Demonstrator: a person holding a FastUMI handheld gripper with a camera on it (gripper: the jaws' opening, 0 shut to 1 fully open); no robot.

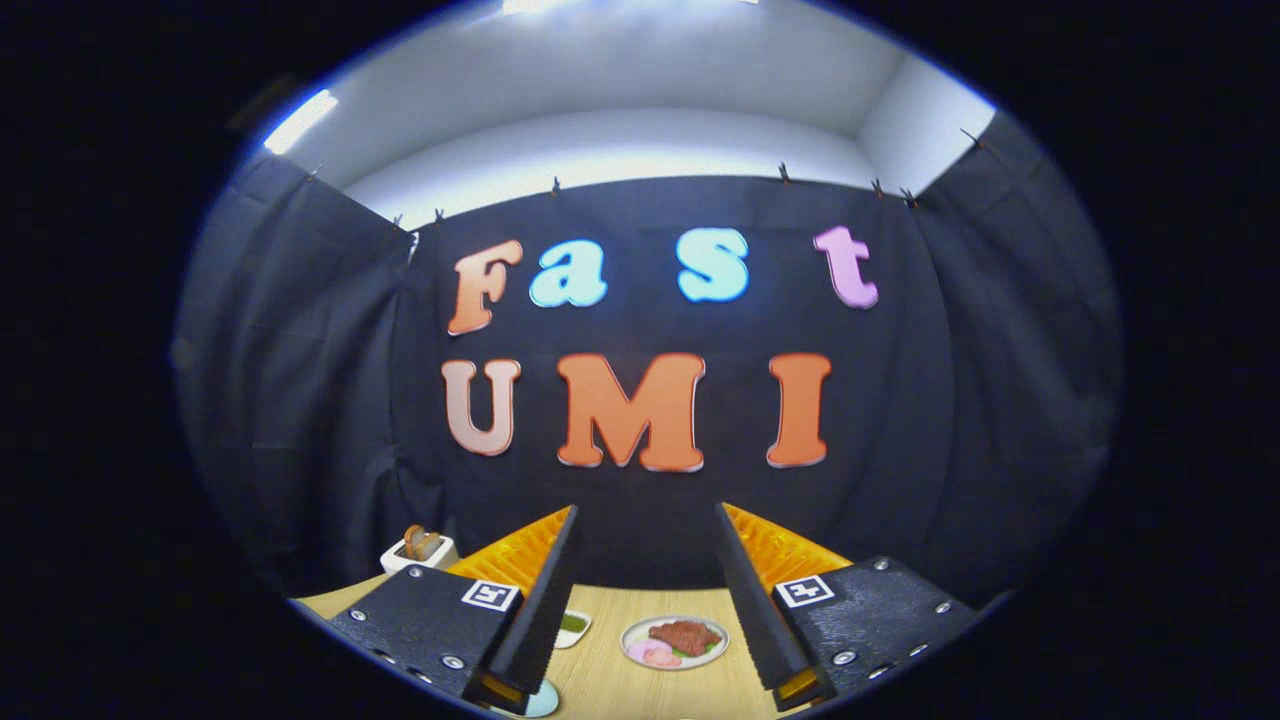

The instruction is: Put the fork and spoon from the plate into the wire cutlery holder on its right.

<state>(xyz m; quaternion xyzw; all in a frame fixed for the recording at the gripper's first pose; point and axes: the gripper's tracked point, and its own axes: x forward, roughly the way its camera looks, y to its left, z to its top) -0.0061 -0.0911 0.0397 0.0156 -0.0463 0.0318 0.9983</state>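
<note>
Gripper view: tool [645, 590] open, empty; 1 food plate [675, 641] btwn fingers.

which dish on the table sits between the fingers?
The round plate with meat and greens, between the open gripper fingers. The small green-filled dish hugs one finger; the white bread holder stands beyond it.

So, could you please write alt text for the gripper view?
The open gripper is raised over a wooden table, holding nothing. Between its fingers lies a plate of food; a small white dish sits beyond the left finger.

One plate [675, 641], two small dishes [573, 626]
</note>
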